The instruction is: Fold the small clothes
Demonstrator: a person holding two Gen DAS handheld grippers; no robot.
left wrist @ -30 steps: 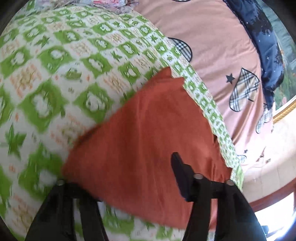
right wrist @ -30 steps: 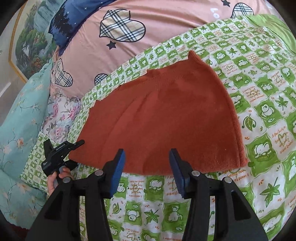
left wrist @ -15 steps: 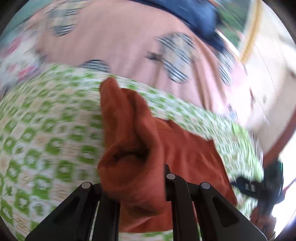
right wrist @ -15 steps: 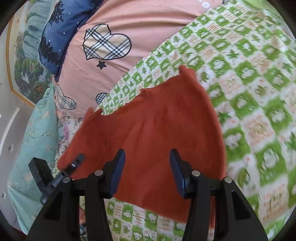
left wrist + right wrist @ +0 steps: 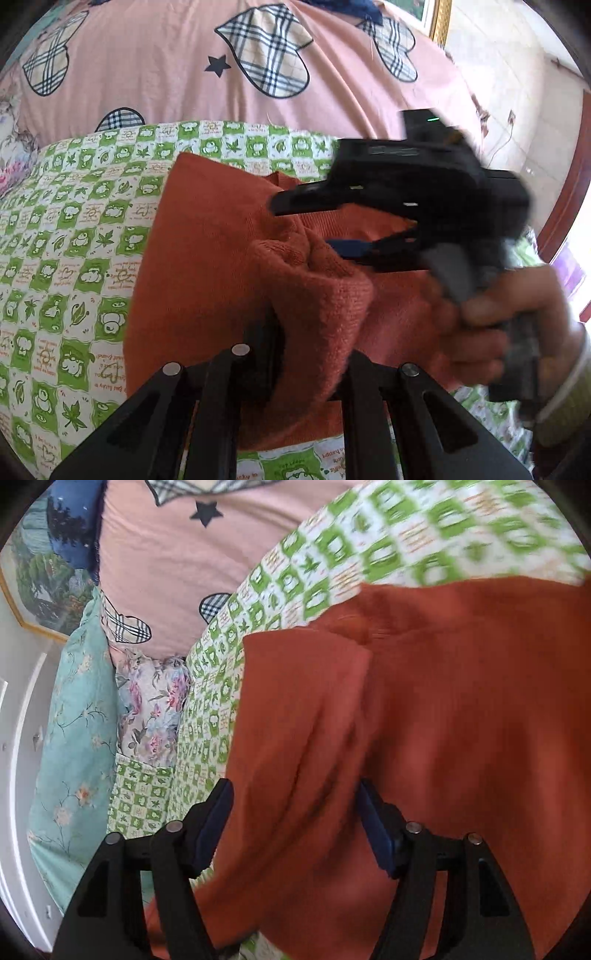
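Note:
A rust-orange knit garment (image 5: 207,243) lies on a green-and-white checked sheet (image 5: 66,236). My left gripper (image 5: 295,332) is shut on a bunched fold of it, held over the rest of the cloth. My right gripper (image 5: 295,812) is open, its blue pads either side of a raised fold of the garment (image 5: 461,709). In the left wrist view the right gripper (image 5: 310,225) reaches in from the right, jaws apart just above the cloth, with the hand holding it behind.
A pink duvet with plaid hearts (image 5: 184,62) lies beyond the sheet. A teal floral pillow (image 5: 74,720) and a floral cloth (image 5: 151,698) sit at the left. A framed picture (image 5: 40,583) hangs on the wall.
My left gripper closed on the garment's edge and carried it over the rest, folding it. My right gripper moved in low over the cloth and stays open.

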